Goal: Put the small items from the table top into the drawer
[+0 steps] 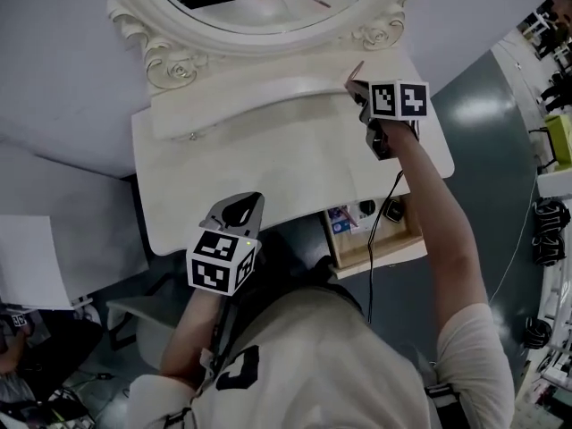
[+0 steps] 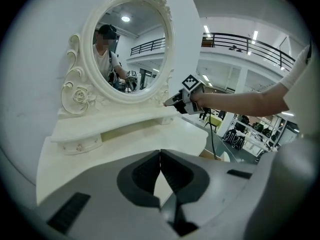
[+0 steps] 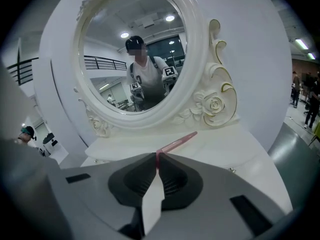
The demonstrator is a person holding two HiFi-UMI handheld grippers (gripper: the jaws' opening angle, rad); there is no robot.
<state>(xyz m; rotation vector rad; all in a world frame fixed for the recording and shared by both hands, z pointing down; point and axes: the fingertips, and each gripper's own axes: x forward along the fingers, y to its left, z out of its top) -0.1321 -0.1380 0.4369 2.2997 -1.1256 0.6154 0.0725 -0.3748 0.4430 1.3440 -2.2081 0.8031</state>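
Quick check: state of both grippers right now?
Left gripper: closed, nothing between the jaws.
Right gripper: closed on a thin pink stick.

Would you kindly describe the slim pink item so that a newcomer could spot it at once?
Start at the white dressing table with the oval mirror. Beside the carved rose at the mirror's base, the right gripper is shut on a thin stick. The furniture around it is white; the stick alone is pink.
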